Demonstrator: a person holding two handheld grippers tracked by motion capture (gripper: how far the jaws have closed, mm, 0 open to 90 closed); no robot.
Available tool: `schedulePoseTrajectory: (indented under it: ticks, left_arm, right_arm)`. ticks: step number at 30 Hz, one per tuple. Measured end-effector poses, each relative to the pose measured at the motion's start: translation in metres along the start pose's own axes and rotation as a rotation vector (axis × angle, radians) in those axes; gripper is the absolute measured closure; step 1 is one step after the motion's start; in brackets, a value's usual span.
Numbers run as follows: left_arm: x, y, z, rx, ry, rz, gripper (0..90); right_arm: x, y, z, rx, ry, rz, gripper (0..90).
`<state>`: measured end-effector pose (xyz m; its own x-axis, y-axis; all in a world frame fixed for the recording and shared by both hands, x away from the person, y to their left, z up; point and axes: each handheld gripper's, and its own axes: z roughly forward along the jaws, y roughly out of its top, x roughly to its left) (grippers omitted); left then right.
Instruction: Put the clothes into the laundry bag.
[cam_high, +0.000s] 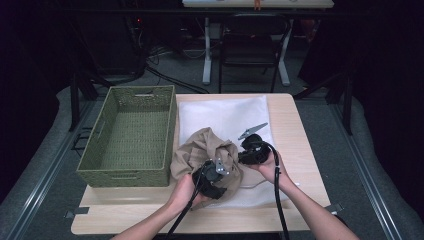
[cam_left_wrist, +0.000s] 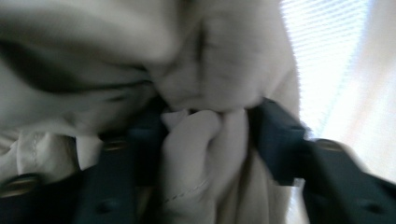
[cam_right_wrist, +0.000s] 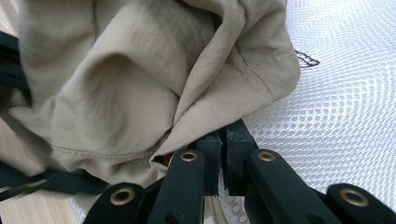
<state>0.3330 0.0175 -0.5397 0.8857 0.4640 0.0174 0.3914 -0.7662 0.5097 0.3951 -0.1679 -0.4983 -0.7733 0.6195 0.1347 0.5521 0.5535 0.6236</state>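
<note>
A crumpled beige garment lies on a white mesh bag on the wooden table. My left gripper comes in from the near side. In the left gripper view a bunched fold of the garment fills the gap between its jaws, which press on it from both sides. My right gripper is at the garment's right side. In the right gripper view its jaws are closed together, and a hemmed fold of the garment runs into their tips, above the mesh.
A green woven basket stands with nothing in it at the table's left, close beside the garment. Bare wood borders the mesh on the right and along the near edge. A chair and desk legs stand beyond the far edge.
</note>
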Motion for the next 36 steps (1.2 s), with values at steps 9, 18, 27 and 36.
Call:
schedulePoseTrajectory:
  ticks: [9, 18, 27, 36]
  left_arm:
    - [-0.002, 0.008, -0.01, -0.122, 0.029, -0.081, 72.3]
    - [0.002, 0.005, 0.008, -0.126, 0.045, -0.139, 69.9]
    - [0.006, 0.008, 0.01, -0.112, 0.014, -0.137, 56.3]
    - [-0.005, 0.003, -0.032, -0.123, 0.015, -0.082, 27.1]
  right_arm:
    - [0.003, 0.005, -0.01, -0.06, 0.015, 0.021, 87.7]
    - [0.003, 0.004, -0.008, -0.055, 0.03, 0.03, 87.7]
    - [-0.002, 0.002, -0.006, -0.054, 0.015, 0.045, 87.4]
    - [-0.004, 0.001, -0.008, -0.057, 0.003, 0.041, 87.3]
